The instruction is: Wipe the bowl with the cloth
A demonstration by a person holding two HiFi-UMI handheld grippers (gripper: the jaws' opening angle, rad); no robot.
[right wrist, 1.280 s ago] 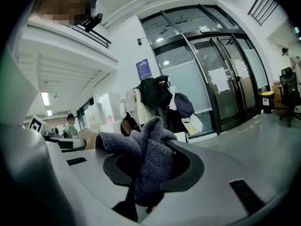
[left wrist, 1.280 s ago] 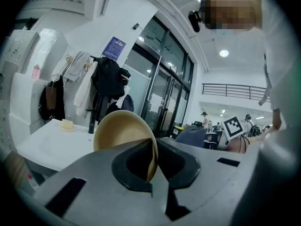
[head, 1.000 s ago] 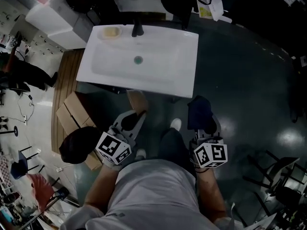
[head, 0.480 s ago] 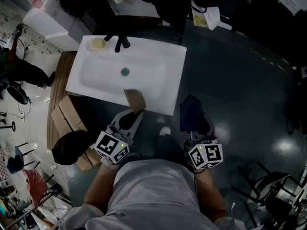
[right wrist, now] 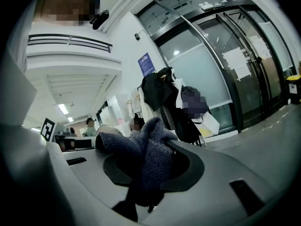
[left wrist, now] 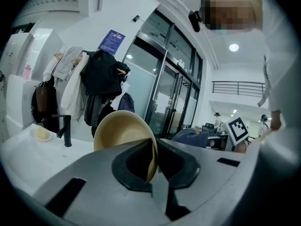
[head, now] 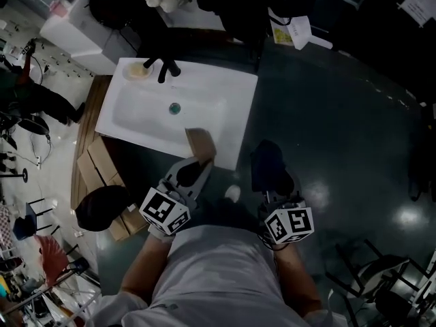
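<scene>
Seen from above, a white rectangular sink (head: 231,111) of smooth glossy material sits at upper left. It has a black faucet (head: 163,67) at its far edge, a small round drain (head: 175,107), and a pale soap (head: 138,71) at its back corner. Brown cardboard boxes (head: 95,169) lie on the floor to the left of the sink.

Just below the sink's near edge, the left gripper (head: 194,167) is clenched on a bowl (head: 199,143). The bowl is tan, smooth and round with a thin wall. It juts forward from the jaw tips and hangs over the sink's near rim. In the left gripper view, the jaws of the left gripper (left wrist: 153,160) pinch the bowl (left wrist: 123,131) by its rim. The bowl stands up on edge above them, with its hollow turned to the left.

Further right, the right gripper (head: 272,182) is over the dark shiny floor (head: 340,114), beside the sink's right corner. It grasps a cloth (head: 268,162) that is dark blue-grey and bunched into a soft lump at the jaw tips. The right gripper view shows the coarse knit of the cloth (right wrist: 150,154). The cloth is wadded between the closed jaws of the right gripper (right wrist: 149,175), with folds bulging above them.

Bowl and cloth are side by side, near each other but not touching.
</scene>
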